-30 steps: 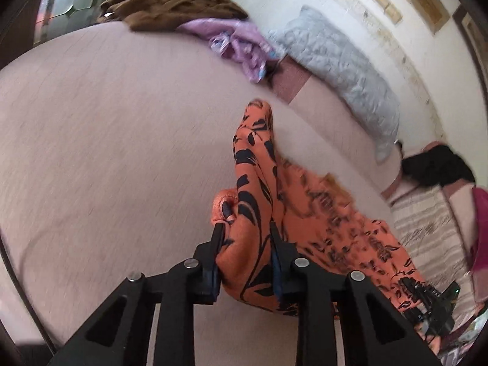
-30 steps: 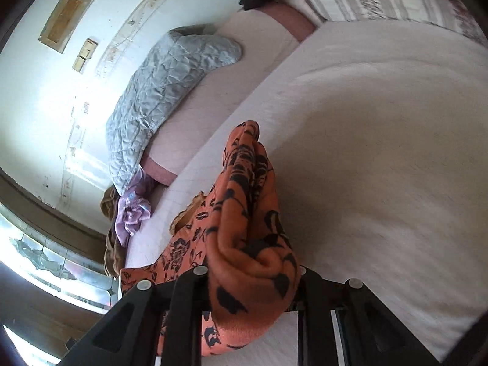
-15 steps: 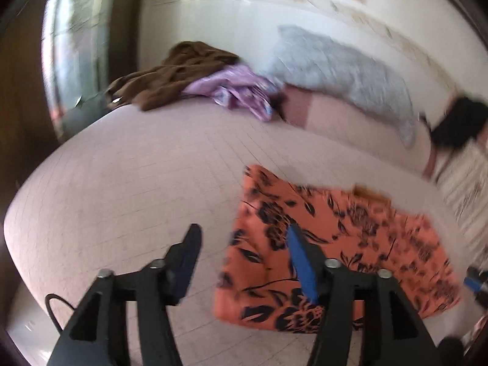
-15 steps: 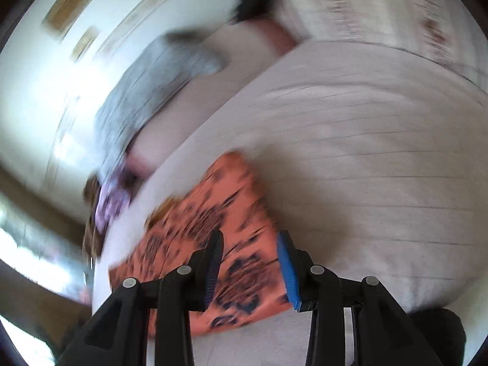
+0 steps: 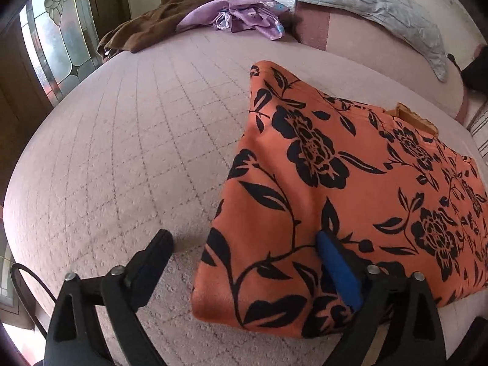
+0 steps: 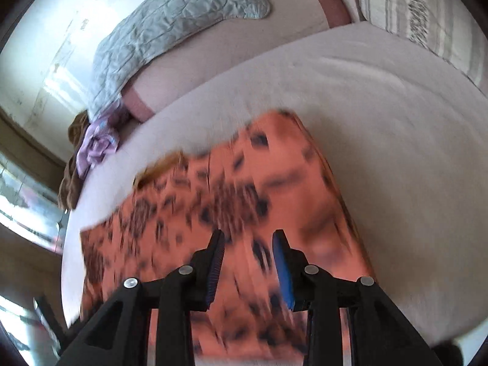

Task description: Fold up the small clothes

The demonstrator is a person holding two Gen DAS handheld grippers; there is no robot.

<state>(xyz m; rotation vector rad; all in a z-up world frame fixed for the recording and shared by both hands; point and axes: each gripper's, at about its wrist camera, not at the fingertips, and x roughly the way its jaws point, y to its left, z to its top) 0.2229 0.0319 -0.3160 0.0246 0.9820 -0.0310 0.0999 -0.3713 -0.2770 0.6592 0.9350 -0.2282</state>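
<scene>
Left wrist view: the left gripper (image 5: 241,253) is pointing down at a bed (image 5: 128,140) covered in a pale pink quilted spread. Its jaws have just been opening and are standing wide apart, gripping nothing. An orange cloth with black flowers (image 5: 329,189) is lying folded and flat on the bed. Its near left corner is sitting between the jaws, with the blue-padded finger (image 5: 338,268) resting over the fabric and the other finger over bare spread. At the far edge of the bed a brown garment (image 5: 158,18), a purple garment (image 5: 244,15) and a grey quilted pillow (image 5: 366,3) are lying well apart from the cloth.

Right wrist view: the picture is blurring with motion. The right gripper (image 6: 248,250) is hovering above the opposite end of the same orange cloth (image 6: 238,195). Its jaws have just been easing slightly inward yet are standing partly open, with a gap showing between the pads and no fabric pinched.
</scene>
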